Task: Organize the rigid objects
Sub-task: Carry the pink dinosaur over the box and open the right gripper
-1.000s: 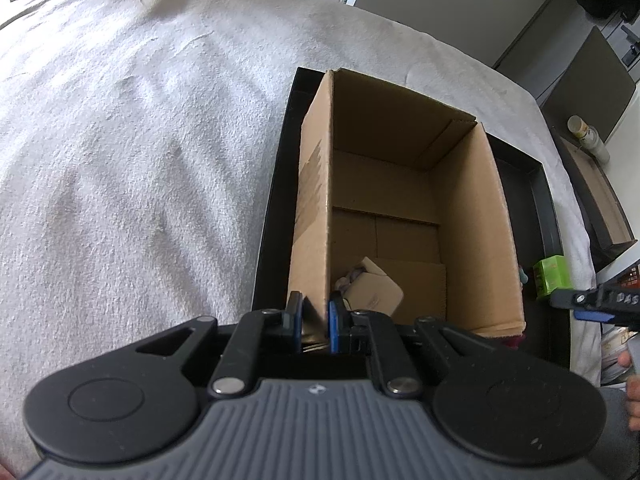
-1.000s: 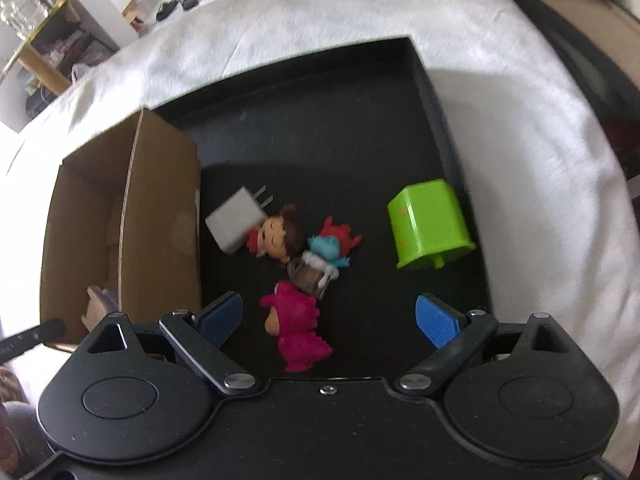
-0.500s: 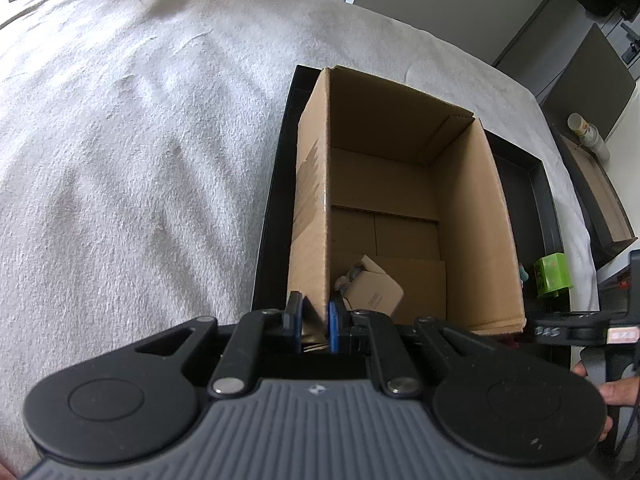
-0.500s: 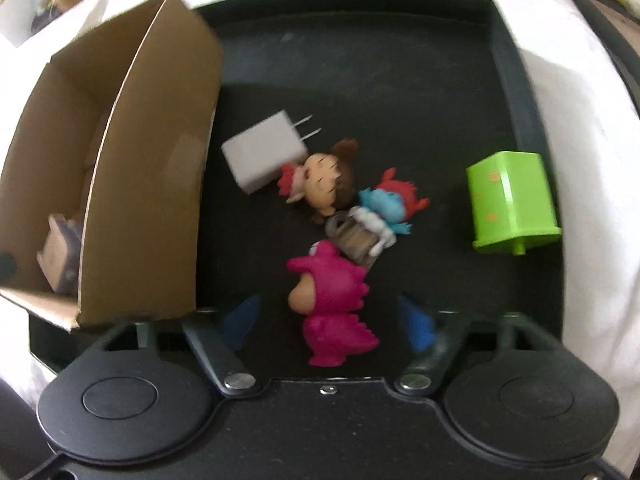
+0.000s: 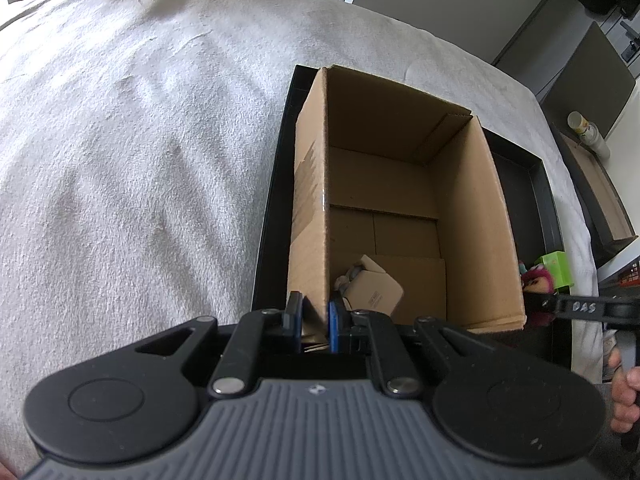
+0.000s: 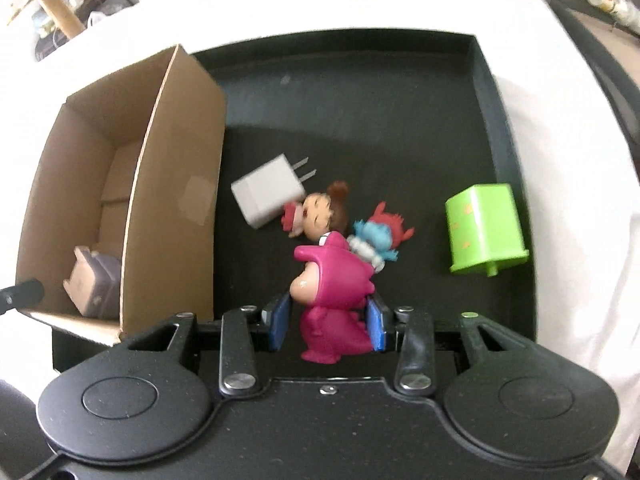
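The right gripper (image 6: 330,326) has just closed its jaws on the pink plastic dinosaur-suit toy (image 6: 334,292) over the black tray (image 6: 486,92), ready to lift, while the left gripper (image 5: 314,320) pinches the brown cardboard box (image 5: 476,216) wall.

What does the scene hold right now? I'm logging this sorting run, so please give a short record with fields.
left gripper: shut on the cardboard box wall
right gripper: fingers have just closed on the pink figure
in box: small brown and grey item
loose on black tray: white charger, brown-haired doll, blue figure, green block
surface: white blanket
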Tool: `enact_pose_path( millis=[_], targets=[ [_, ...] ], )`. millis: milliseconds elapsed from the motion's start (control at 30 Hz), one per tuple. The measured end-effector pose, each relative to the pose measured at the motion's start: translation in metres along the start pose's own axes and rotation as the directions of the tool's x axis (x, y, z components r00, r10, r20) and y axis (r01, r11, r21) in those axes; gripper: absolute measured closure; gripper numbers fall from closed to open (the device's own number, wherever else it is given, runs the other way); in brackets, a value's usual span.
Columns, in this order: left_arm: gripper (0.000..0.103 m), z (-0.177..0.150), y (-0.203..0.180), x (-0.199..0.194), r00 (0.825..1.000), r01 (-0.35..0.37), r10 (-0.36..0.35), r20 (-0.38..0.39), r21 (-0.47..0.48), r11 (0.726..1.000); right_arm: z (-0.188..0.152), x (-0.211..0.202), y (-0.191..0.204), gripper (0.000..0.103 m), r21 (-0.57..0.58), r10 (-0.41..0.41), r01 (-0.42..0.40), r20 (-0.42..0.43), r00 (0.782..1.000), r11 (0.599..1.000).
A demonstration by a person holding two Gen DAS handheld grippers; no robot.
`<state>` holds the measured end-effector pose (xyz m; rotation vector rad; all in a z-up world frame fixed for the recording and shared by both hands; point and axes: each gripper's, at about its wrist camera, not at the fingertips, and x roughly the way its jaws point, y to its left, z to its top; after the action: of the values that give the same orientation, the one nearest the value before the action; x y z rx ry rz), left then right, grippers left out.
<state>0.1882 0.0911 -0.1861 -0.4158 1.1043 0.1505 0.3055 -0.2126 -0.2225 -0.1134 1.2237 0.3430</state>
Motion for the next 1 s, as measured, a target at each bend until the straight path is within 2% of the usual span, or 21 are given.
enact_pose_path(
  millis=[400,1000],
  targets=[
    [0.091,0.0,0.0,0.0,1.0,0.002,-0.002,-0.002,0.0,1.0,0.028,-0.042,0.014,0.064,-0.018,0.011,-0.009,0.106,0.994,1.0],
    [0.091,0.0,0.005,-0.001,1.0,0.031,-0.031,-0.002,-0.01,0.999,0.062,-0.074,0.074,0.064,-0.114,0.096,-0.076,0.174,0.98,0.991]
  ],
)
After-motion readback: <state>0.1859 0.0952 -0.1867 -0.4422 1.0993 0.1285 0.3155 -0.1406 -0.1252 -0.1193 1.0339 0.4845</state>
